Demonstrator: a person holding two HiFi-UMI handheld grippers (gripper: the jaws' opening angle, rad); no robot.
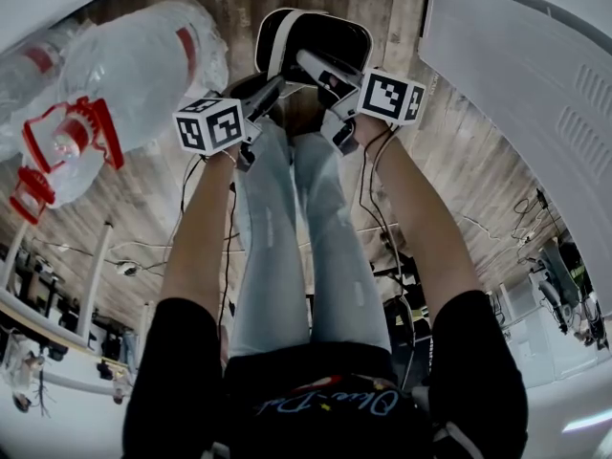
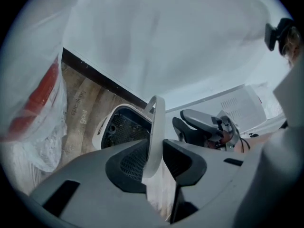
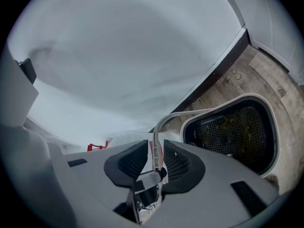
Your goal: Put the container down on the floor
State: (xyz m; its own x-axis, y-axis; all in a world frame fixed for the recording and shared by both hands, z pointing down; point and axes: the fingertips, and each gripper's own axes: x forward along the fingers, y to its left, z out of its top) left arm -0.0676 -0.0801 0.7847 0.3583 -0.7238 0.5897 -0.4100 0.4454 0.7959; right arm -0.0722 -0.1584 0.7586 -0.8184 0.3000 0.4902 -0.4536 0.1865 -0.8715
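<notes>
The container (image 1: 313,42) is a black mesh-lined tub with a white rim, low over the wooden floor (image 1: 459,161) beyond my feet; I cannot tell whether it touches the floor. A thin white bail handle (image 2: 155,127) arches over it. My left gripper (image 2: 154,160) is shut on one side of that handle, the container (image 2: 118,127) just beyond it. My right gripper (image 3: 156,158) is shut on the handle (image 3: 161,122) too, with the container (image 3: 232,132) to its right. In the head view the left gripper (image 1: 271,92) and right gripper (image 1: 317,67) meet over the tub.
Clear plastic bags of bottles with red caps and handles (image 1: 105,94) lie on the floor at the left. A white ribbed appliance (image 1: 535,84) stands at the right. A white wall (image 2: 166,42) with a dark baseboard (image 2: 104,82) runs behind. Cables (image 1: 382,228) trail by my legs.
</notes>
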